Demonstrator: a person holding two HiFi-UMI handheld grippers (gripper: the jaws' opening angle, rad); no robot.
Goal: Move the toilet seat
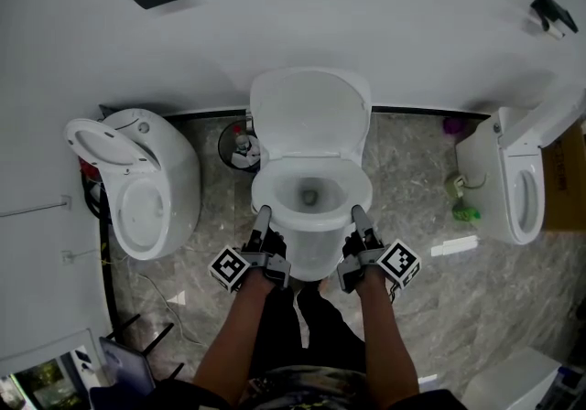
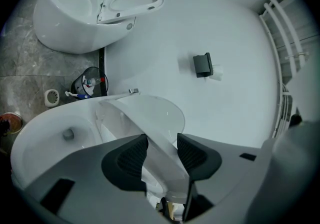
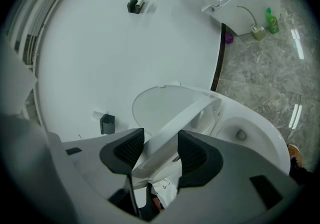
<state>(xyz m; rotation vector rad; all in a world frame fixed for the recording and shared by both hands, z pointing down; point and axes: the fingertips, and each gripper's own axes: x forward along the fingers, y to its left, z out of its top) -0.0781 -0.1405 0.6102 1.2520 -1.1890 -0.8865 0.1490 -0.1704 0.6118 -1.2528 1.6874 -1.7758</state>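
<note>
The toilet seat [image 3: 185,115] is a white ring on the middle toilet, by the far wall. Its near end is lifted up off the bowl [image 3: 260,128], so it tilts. Its far end is joined at the back, just in front of the raised lid [image 3: 160,105].

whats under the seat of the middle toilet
Under the tilted-up toilet seat the white bowl shows, with its drain hole. The left hand-held gripper and right hand-held gripper, clamped on the seat, cover the rim right beneath them.
</note>
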